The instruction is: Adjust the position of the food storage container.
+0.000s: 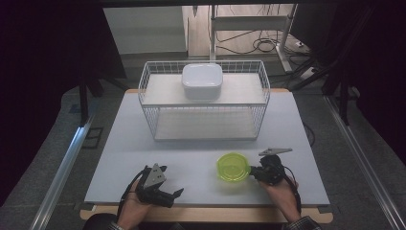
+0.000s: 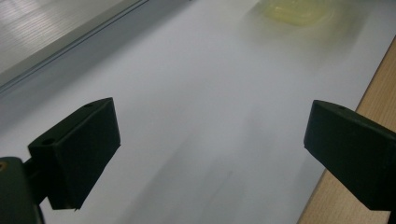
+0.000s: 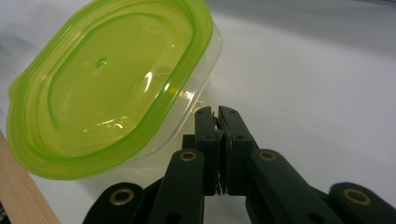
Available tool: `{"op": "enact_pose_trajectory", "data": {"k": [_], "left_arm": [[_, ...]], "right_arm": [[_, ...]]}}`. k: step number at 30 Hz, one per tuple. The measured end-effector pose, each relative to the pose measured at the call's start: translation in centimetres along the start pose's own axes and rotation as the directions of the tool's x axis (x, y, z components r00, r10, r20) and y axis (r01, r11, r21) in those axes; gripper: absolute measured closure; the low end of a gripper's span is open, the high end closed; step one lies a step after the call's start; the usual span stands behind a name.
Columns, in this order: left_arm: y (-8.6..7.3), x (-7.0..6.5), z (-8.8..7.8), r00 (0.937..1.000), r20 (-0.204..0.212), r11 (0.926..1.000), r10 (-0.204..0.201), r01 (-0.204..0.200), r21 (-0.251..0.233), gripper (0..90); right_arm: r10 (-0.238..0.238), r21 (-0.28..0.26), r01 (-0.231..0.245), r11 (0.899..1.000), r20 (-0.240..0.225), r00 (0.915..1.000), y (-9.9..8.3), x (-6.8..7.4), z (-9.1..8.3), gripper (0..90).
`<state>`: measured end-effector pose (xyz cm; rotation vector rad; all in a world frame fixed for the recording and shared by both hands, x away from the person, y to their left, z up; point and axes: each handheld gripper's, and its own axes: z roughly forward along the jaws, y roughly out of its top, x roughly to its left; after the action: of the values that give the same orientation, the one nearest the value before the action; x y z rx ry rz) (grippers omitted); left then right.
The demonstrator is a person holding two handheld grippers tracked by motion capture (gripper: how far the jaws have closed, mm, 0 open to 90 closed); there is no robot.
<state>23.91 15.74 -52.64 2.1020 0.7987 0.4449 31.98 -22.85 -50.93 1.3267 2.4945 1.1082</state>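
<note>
A clear tub with a lime-green lid (image 1: pixel 233 166) stands on the white table (image 1: pixel 182 151), at the front right. My right gripper (image 1: pixel 253 171) lies just right of it, pointing at its side. In the right gripper view the jaws (image 3: pixel 216 112) are pressed together with nothing between them. Their tips sit close against the tub's clear wall under the green lid (image 3: pixel 107 84); I cannot tell whether they touch it. My left gripper (image 1: pixel 173 181) rests at the front left, apart from the tub. Its jaws (image 2: pixel 210 126) stand wide open over bare table, and the tub (image 2: pixel 299 9) is a blur far ahead.
A white wire basket (image 1: pixel 146 103) with two shelves stands at the back middle of the table. A white lidded box (image 1: pixel 202 80) sits on its upper shelf. The table's wooden front edge (image 2: pixel 373 93) runs close beside my left gripper.
</note>
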Motion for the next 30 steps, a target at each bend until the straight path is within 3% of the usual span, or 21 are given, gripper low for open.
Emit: {"op": "enact_pose_trajectory", "data": {"k": [7,13,16,20,25,30], "left_arm": [[0.0,0.0,0.0,1.0000,0.001,1.0000,0.006,-0.006,0.003,3.3],[0.0,-0.1,0.0,0.9999,0.002,0.9999,0.011,-0.011,0.005,3.3],[0.0,-0.1,0.0,0.9999,0.002,0.9999,0.013,-0.013,0.005,3.4],[0.0,-0.1,-0.1,0.9999,-0.001,0.9999,0.015,-0.015,0.004,3.4],[0.0,-0.2,0.0,0.9998,-0.001,0.9998,0.017,-0.017,0.005,3.4],[0.1,-0.2,-0.1,0.9997,-0.006,0.9997,0.023,-0.023,0.005,3.4]], "right_arm": [[-0.036,0.019,0.037,0.999,-0.055,0.9979,1.3,1.7,2.2,86.7],[-0.060,0.020,0.061,0.998,-0.057,0.9966,1.9,2.3,3.1,86.4],[-0.075,0.021,0.075,0.997,-0.022,0.9970,1.8,2.3,2.6,86.1],[-0.062,0.011,0.062,0.998,-0.016,0.9980,1.2,2.3,1.6,85.5],[-0.048,0.029,0.049,0.998,-0.049,0.9977,0.0,3.0,0.7,84.6],[-0.054,0.029,0.056,0.998,-0.066,0.9963,0.7,3.5,1.4,84.5]]}}
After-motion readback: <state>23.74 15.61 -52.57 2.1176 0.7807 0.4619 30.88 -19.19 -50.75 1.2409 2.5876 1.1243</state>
